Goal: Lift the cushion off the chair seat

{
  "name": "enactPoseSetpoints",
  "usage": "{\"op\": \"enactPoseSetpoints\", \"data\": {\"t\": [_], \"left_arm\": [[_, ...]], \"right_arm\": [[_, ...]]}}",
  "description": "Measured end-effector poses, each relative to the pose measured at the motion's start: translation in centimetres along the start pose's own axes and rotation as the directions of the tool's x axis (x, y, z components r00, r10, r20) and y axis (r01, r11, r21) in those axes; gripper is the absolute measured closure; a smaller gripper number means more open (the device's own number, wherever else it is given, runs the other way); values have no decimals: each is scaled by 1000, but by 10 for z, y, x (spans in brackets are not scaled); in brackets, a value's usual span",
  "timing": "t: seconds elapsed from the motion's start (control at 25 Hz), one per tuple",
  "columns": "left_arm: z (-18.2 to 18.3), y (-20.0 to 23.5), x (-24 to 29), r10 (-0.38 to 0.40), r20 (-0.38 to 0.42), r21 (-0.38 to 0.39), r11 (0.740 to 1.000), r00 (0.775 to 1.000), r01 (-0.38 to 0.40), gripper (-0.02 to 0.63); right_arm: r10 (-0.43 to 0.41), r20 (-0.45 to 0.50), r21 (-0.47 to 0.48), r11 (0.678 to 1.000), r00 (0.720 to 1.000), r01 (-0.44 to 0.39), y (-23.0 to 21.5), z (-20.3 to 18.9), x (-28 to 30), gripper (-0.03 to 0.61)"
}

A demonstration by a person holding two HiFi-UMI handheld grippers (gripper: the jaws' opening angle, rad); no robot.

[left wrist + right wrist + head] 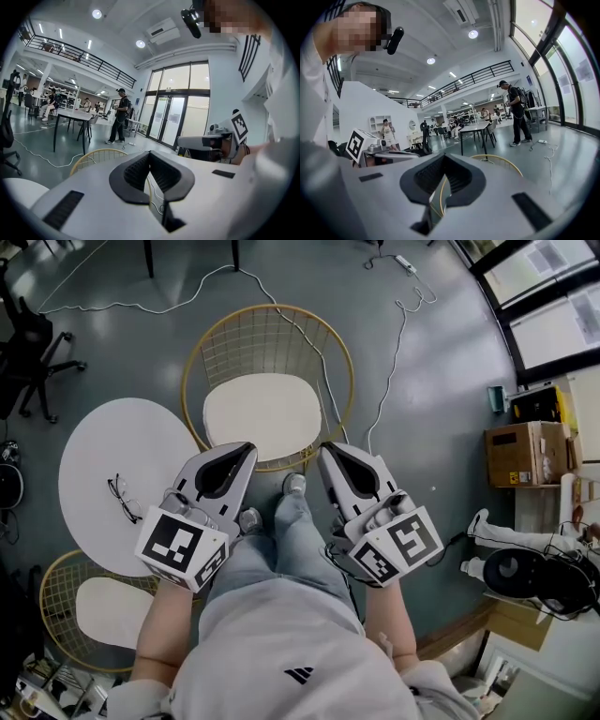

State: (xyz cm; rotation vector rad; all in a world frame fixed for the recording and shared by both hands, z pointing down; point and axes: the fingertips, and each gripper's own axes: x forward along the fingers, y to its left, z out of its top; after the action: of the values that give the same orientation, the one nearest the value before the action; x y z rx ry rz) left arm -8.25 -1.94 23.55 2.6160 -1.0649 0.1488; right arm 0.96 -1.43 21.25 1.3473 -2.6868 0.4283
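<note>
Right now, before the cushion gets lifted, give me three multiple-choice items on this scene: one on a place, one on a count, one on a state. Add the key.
1. Where do the glasses lie?
A. on the round white table
B. on a chair seat
C. clamped in a gripper

2. How many gold wire chairs show in the head view?
A. one
B. two
C. four

3. How is the cushion of the chair ahead?
A. lying on the seat, untouched
B. gripped on one side only
C. raised above the chair

Key:
1 A: the glasses rest on the tabletop.
2 B: one chair stands ahead and a second chair at the lower left.
3 A: the left gripper and right gripper are both shut and empty, short of the cushion.
</note>
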Motion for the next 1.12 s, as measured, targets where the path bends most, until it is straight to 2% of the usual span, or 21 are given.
{"op": "enactPoseSetpoints", "data": {"t": [0.48, 1.12], "left_arm": [[6, 19, 13, 81, -5, -4, 997, 997, -81, 601], [-2, 54, 79, 158, -34, -72, 984, 987, -160, 601]], "right_arm": [[70, -4, -8, 997, 998, -70, -16, 8, 27, 568], [144, -93, 6, 990, 985, -144, -85, 1, 78, 566]]}}
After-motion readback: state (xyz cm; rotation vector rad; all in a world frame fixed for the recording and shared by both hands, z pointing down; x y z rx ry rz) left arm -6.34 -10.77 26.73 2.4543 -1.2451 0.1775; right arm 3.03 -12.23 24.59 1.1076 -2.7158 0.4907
